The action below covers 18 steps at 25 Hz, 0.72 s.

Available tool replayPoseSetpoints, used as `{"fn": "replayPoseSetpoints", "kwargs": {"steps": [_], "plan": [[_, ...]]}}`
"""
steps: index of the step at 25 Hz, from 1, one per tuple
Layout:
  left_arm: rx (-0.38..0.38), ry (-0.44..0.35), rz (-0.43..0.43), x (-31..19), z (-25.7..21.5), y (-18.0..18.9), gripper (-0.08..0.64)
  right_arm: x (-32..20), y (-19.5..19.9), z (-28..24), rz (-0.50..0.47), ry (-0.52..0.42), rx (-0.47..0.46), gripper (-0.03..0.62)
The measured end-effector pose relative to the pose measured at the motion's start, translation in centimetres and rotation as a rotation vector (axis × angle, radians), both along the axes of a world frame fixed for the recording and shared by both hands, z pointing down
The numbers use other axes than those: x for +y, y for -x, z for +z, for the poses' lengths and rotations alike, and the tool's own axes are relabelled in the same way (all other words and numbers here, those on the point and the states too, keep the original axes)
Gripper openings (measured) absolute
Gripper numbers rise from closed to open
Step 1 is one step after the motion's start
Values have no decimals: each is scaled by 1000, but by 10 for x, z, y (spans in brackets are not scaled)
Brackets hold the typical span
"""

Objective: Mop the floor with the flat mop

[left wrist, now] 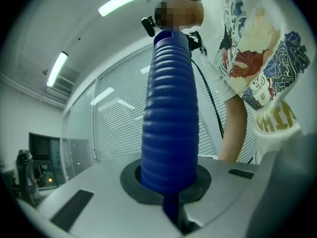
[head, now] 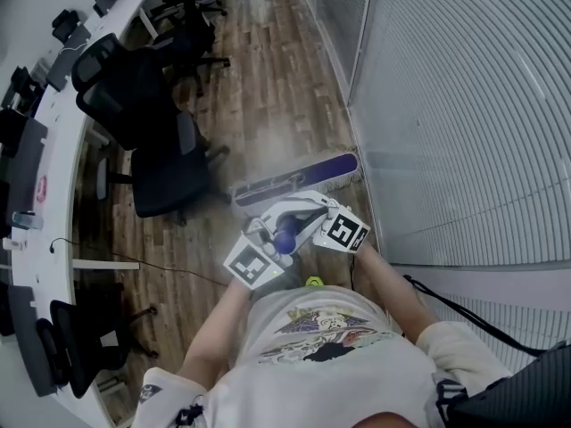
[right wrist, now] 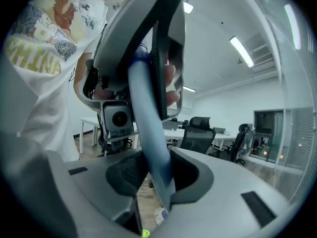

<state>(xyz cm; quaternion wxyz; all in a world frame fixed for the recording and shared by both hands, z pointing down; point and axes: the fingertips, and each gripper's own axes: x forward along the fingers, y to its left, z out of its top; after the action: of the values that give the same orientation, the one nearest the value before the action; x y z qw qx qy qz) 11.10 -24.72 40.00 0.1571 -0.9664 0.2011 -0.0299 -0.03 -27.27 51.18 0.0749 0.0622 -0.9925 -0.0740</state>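
The flat mop's purple and white head lies on the wooden floor close to the glass wall. Its handle rises toward me and ends in a ribbed blue grip. My left gripper is shut on that blue grip, which fills the left gripper view. My right gripper is shut on the pale blue-grey pole just below. The pole sits in the padded notch between the jaws. In the right gripper view the left gripper shows higher up the pole.
Black office chairs stand to the left of the mop head, beside a long curved white desk. A glass partition with blinds runs along the right. A thin cable lies on the floor at the left.
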Motion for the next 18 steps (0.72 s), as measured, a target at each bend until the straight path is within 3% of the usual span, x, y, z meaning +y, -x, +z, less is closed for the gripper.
{"fn": "replayPoseSetpoints", "kwargs": {"steps": [3, 7, 18], "plan": [[35, -4, -28, -16, 3, 2, -3, -10, 1, -2, -18, 19, -21, 120], [-2, -1, -5, -28, 14, -1, -3, -21, 0, -4, -20, 76, -61, 130], [-51, 13, 48, -37, 14, -34, -2, -31, -29, -7, -17, 162, -59, 143]]}}
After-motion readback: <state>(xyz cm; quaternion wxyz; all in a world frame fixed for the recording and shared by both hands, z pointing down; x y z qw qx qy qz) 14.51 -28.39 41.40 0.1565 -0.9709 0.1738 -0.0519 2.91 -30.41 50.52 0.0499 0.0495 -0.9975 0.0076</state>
